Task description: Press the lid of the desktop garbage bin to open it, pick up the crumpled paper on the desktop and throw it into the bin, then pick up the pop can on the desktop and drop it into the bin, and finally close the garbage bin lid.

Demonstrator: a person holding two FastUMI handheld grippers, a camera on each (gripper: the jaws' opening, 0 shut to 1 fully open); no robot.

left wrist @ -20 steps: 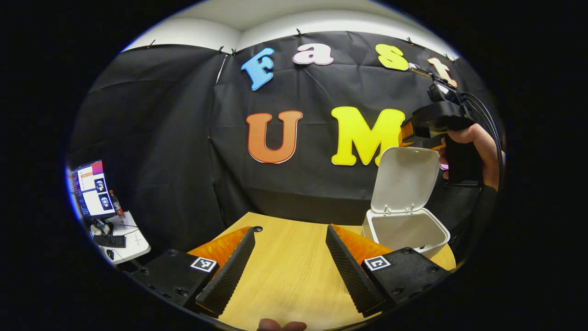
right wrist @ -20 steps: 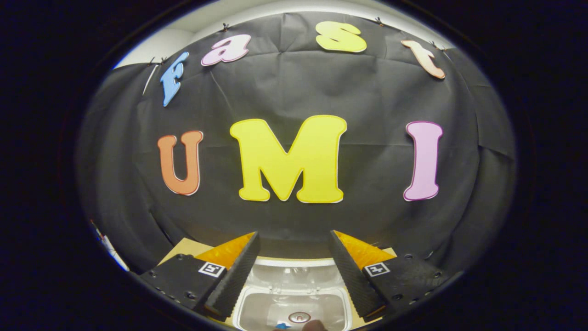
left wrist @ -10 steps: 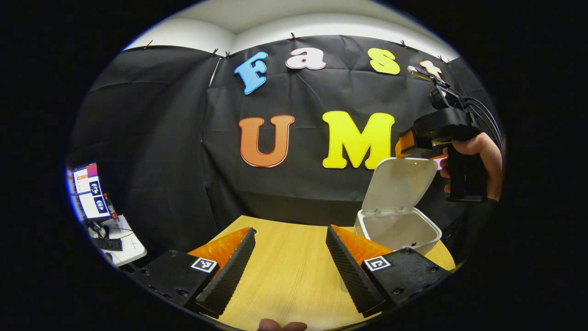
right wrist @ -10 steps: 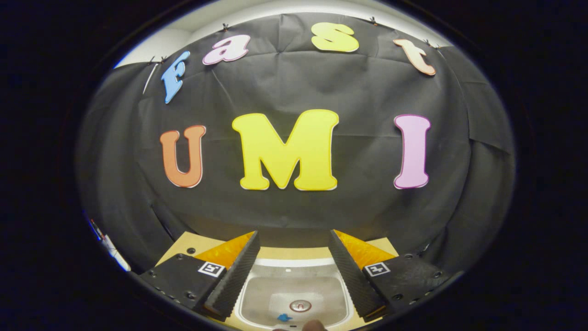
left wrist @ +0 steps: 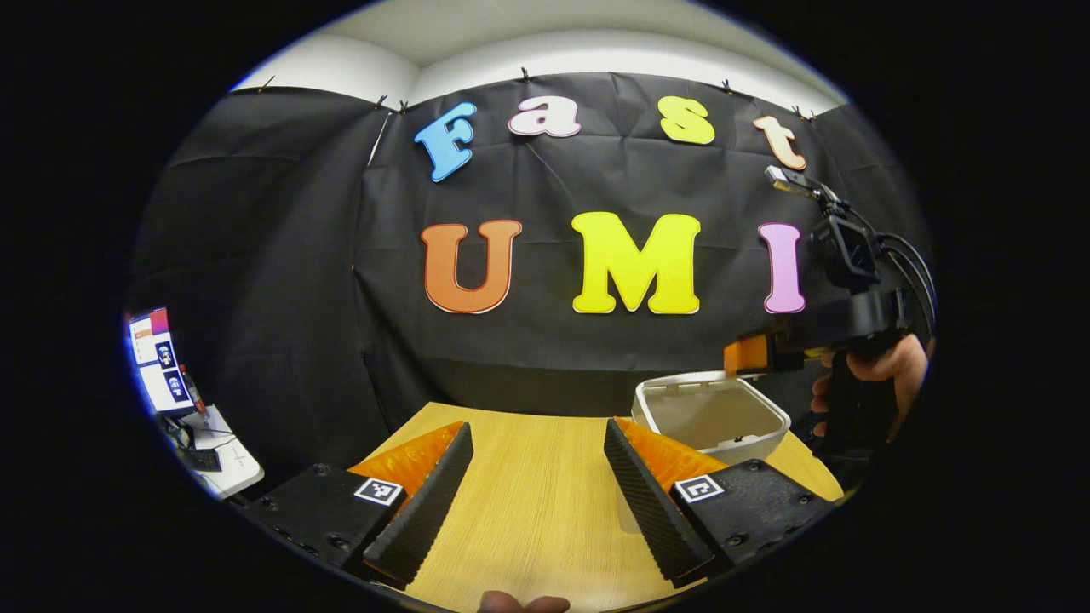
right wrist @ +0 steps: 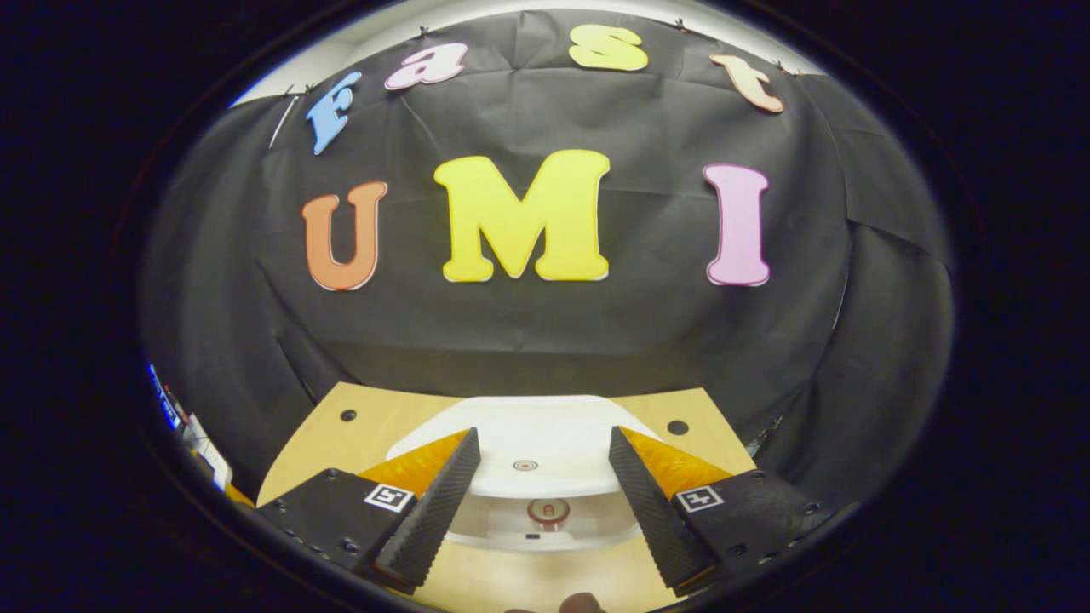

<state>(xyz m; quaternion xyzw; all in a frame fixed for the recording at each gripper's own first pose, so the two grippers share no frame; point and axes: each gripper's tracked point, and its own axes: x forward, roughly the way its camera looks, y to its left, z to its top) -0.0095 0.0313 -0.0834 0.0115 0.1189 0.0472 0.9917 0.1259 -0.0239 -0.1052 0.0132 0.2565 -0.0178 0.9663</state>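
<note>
The counter (left wrist: 528, 502) is being shown as a light wood-grain top, with two small dark holes (right wrist: 678, 426) set near its far edge in the right gripper view. Behind it, the booth is being closed off by a black cloth wall (left wrist: 281, 255), above which a pale ceiling strip (left wrist: 596, 51) is being seen. At the far left of the left gripper view, a side table (left wrist: 223, 451) carrying a lit screen (left wrist: 157, 362) and a keyboard is being shown.

The left claw (left wrist: 538, 489) is being held wide open above the bare counter, with nothing between its fingers. The right claw (right wrist: 538, 494) is likewise being held wide open and empty, directly over the bin lid (right wrist: 528, 455). In the left gripper view, the right claw (left wrist: 749, 356) is being held by a hand (left wrist: 877, 366) just above the white bin (left wrist: 711, 417), which is being kept on the counter's far right part.

In the right gripper view the lid is being seen tilted low over the bin, with a gap along the near edge. Through that gap, the top of the can (right wrist: 548, 511) is being seen inside the bin.
</note>
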